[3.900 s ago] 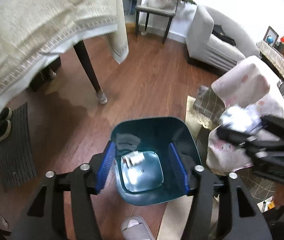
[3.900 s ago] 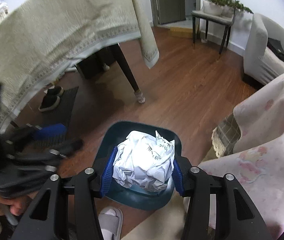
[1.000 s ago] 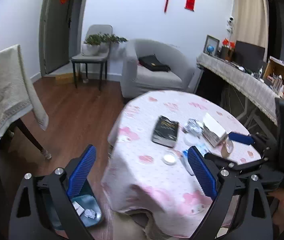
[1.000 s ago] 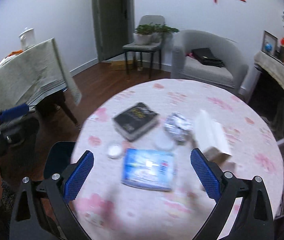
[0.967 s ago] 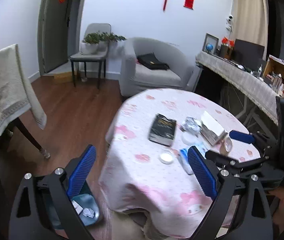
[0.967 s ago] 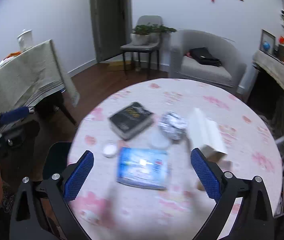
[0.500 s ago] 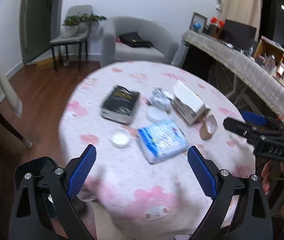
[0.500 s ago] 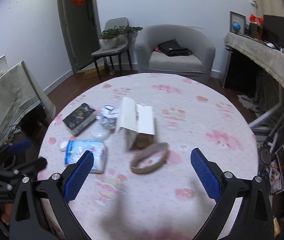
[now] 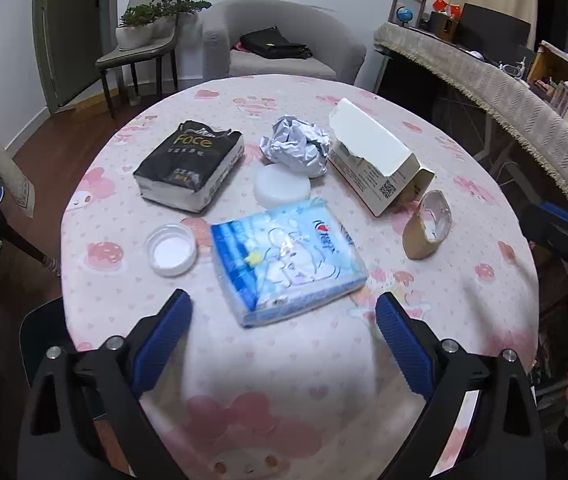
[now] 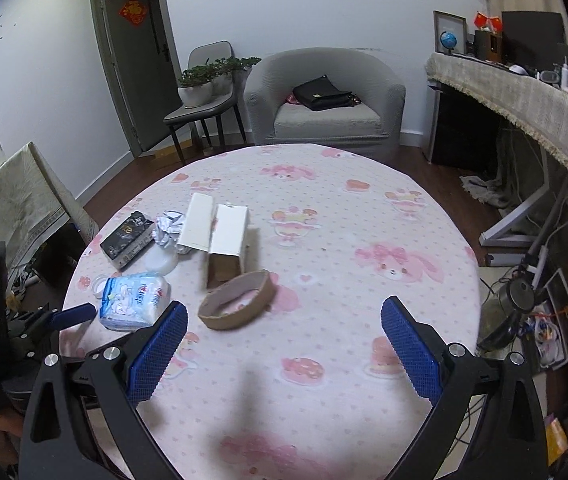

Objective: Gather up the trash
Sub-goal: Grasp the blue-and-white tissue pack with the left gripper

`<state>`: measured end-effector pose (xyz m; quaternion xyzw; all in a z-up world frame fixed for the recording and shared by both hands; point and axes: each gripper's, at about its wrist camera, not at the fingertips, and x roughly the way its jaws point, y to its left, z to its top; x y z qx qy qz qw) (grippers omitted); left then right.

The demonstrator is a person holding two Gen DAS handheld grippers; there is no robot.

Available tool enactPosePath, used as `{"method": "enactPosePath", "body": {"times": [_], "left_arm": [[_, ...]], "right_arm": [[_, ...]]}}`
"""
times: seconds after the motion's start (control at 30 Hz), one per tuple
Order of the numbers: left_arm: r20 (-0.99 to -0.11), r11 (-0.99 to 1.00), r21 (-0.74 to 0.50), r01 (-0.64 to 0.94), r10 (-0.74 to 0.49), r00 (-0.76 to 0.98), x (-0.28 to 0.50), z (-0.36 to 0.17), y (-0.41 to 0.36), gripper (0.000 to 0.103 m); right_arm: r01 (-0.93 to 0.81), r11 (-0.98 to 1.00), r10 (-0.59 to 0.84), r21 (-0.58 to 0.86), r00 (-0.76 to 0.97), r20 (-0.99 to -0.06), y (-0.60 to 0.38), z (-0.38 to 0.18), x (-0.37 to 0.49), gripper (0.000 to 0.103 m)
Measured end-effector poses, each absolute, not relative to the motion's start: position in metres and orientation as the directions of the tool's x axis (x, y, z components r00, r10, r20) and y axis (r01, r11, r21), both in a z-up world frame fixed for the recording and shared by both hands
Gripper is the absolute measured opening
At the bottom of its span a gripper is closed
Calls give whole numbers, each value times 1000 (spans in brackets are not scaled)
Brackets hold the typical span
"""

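Left wrist view looks down on a round table under a pink cartoon-print cloth (image 9: 464, 292), and the left gripper (image 9: 284, 340) hangs over the near edge with its blue-padded jaws spread wide and nothing between them. The right gripper (image 10: 282, 350) is just as wide and just as empty, poised over the bare near side of the cloth. The likely trash sits mid-table: a crumpled ball of silver foil (image 9: 295, 145), a torn-open white cardboard box (image 9: 372, 162), a spent brown cardboard tape ring (image 9: 426, 230) and a small white plastic lid (image 9: 171, 249). Mixed in with them are a blue plastic-wrapped tissue pack (image 9: 284, 256) and a black tissue pack (image 9: 190, 166), which look like keepers. The blue pack lies straight ahead of the left gripper, so I'd worry about it being grabbed by mistake. The foil touches the box and a white round disc (image 9: 283, 187), so a sloppy pinch could drag those along. The flat lid might slip, or the cloth could bunch under the fingers and shift everything.
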<state>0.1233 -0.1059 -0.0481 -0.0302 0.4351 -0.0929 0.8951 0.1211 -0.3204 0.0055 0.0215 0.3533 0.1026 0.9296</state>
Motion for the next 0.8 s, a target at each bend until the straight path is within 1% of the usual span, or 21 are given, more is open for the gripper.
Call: {"method": "enactPosePath", "body": {"times": [0.2,0.37,0.47,0.57,0.67,0.8], "left_arm": [[-780,992,-93,89,-128,613,134,-49,-118,96],[-787,997,-71,44,-83,612,145,-49,-123,96],[-786,998,-56,29,-62,615,151,-49,-126,96],[-785,1000,-20,20,-28,618,154,-51,-130,96],[-786,1000,-21,15,-25,618,155,-51,-130,96],[-781,1000,-15,14,-20,624,156,-50,-128,91]], "right_arm": [[-185,976,213,113,720,-661,-330,2,124,98],[-242,967,233,84,695,-680,-324,-5,133,98],[-289,956,236,43,678,-696,-317,-12,138,98],[-324,945,259,44,659,-706,-314,-17,139,98],[-362,932,274,31,641,-717,-305,-20,138,98],[-387,922,290,35,625,-725,-295,-23,139,98]]}}
